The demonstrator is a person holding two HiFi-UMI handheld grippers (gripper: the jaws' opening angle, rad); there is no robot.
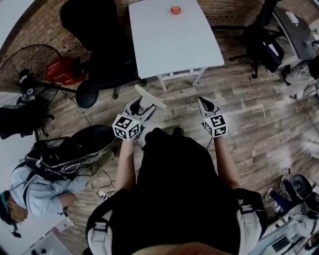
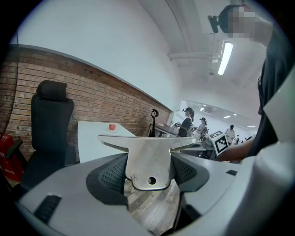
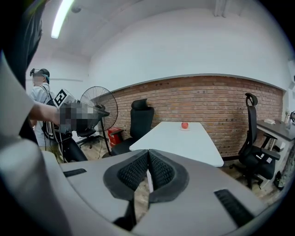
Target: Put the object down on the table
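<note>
There were two grippers, the left gripper (image 1: 141, 104) and the right gripper (image 1: 204, 102), and one metal bracket (image 1: 151, 96). One white bench (image 1: 174, 45) showed at upper middle with one red object (image 1: 175, 10). Also counted were two black chairs (image 1: 99, 45), one fan (image 1: 25, 62) and one red crate (image 1: 62, 69).

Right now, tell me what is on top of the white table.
A small round red object sits on the white table, near its far end by the brick wall. What it rests on is too small to tell, and it covers the spot beneath it.

Head view looks steeply down; the 2 gripper views face the shared table (image 1: 169, 47) ahead.
</note>
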